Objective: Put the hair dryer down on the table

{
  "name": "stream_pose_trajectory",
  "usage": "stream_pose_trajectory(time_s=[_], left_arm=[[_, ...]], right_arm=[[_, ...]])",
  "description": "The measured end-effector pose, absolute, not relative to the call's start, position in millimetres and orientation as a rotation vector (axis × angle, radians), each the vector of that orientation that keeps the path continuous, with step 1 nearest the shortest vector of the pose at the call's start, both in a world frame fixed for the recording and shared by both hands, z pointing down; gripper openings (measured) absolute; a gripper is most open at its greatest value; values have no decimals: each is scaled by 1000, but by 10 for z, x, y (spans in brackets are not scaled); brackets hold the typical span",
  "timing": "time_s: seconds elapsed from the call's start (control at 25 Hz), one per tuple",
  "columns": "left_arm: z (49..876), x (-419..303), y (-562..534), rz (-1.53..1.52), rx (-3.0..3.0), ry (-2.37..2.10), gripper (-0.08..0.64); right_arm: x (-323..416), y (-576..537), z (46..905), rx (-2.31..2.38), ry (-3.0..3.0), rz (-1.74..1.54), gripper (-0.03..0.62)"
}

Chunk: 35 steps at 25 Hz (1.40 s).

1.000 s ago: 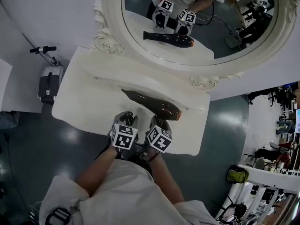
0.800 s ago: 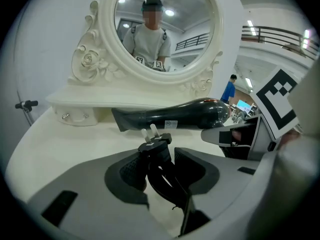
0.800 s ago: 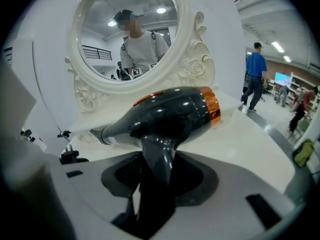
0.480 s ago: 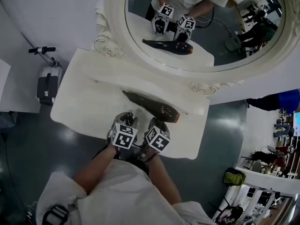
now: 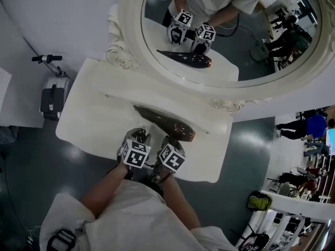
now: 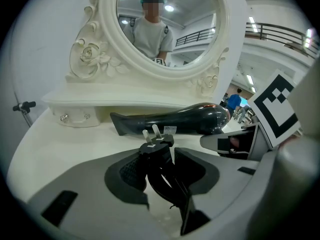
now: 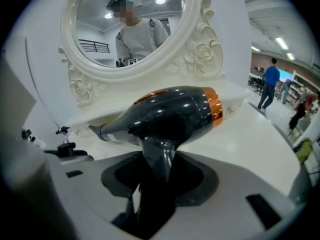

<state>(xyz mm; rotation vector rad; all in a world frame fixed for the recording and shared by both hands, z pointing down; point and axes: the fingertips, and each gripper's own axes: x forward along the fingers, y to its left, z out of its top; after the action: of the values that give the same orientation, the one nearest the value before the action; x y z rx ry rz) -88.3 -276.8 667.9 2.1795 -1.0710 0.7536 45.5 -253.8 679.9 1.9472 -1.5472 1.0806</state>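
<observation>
- Over the white dressing table point(image 5: 89, 109), below the oval mirror point(image 5: 246, 35) in its carved frame, I am holding both grippers side by side at the near edge.
- The right gripper point(image 5: 173, 140) is clamping the handle of the dark hair dryer point(image 5: 165, 123). Its jaws are standing partly apart, with the handle pressed between the pads.
- The hair dryer is lying level and slantwise above the tabletop. Its nozzle is pointing left toward the mirror, and its copper ring point(image 7: 214, 106) is sitting at the right end.
- I cannot tell whether the dryer body is touching the table.
- The left gripper point(image 5: 139, 136) is gripping the black plug point(image 6: 156, 140) together with the folded cord point(image 6: 167, 181). Its jaws are standing wide around the bundle, and the two prongs are sticking out toward the dryer.
- The mirror is reflecting both grippers and the dryer.
</observation>
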Motion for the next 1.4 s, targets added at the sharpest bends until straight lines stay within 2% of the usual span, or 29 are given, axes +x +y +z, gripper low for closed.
stream_pose_trajectory(time_s=[1.4], left_arm=[[6730, -1004, -2895, 777, 2159, -1094, 164]], right_arm=[[337, -2650, 7167, 1856, -1540, 1277, 187]])
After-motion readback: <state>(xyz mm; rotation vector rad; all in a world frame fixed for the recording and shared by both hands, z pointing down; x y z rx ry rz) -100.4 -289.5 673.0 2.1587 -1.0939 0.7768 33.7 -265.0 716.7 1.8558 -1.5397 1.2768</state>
